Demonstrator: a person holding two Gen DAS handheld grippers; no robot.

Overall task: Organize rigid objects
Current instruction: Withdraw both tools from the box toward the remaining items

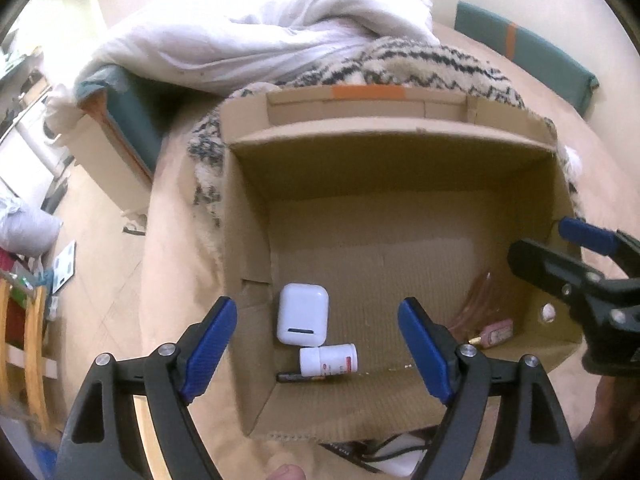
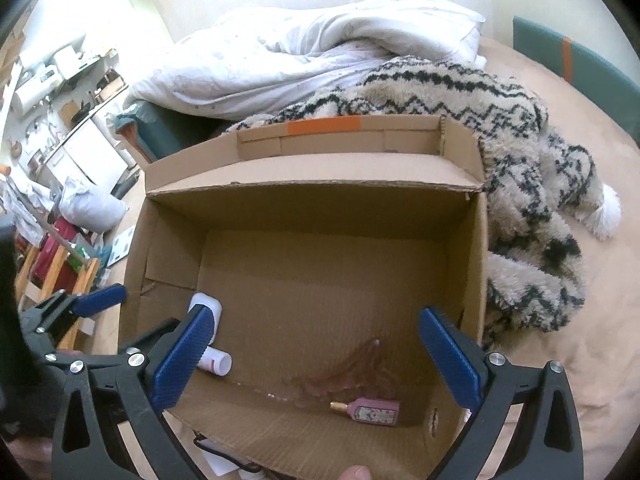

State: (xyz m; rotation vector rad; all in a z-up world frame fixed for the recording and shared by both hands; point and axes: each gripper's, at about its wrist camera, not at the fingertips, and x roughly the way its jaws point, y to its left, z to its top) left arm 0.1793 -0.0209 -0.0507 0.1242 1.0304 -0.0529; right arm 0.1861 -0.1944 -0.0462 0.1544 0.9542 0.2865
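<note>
- Cardboard box (image 1: 400,184): open-topped, flaps up, set on the bed (image 1: 176,280); it serves as the collecting bin for the rigid items, all of which lie on its floor.
- White case (image 1: 303,314): rounded, lying flat in the box's near-left corner, close to the left wall.
- White pill bottle (image 1: 329,361): on its side, touching or just beside the case's near edge, along the front wall. A dark slim item lies just beside it in the corner; too shadowed to identify.
- Pink perfume bottle (image 2: 374,411): on its side with gold cap, in the near-right corner, well apart from the white pair. A clear pinkish plastic piece (image 2: 352,368) lies just behind it.
- Left gripper (image 1: 316,354): jaws spread wide, nothing between the pads; it hangs above the white pair, which suggests a drop completed there.
- Right gripper (image 2: 320,360): jaws likewise released and empty, poised over the right half of the box.
- Surroundings: patterned fleece blanket (image 2: 528,184) bunched against the box's far and right sides, white duvet (image 2: 320,48) beyond; cluttered floor and shelving to the left.
- Judgement: items sit grouped by corner, leaving the centre free for further pieces.
</note>
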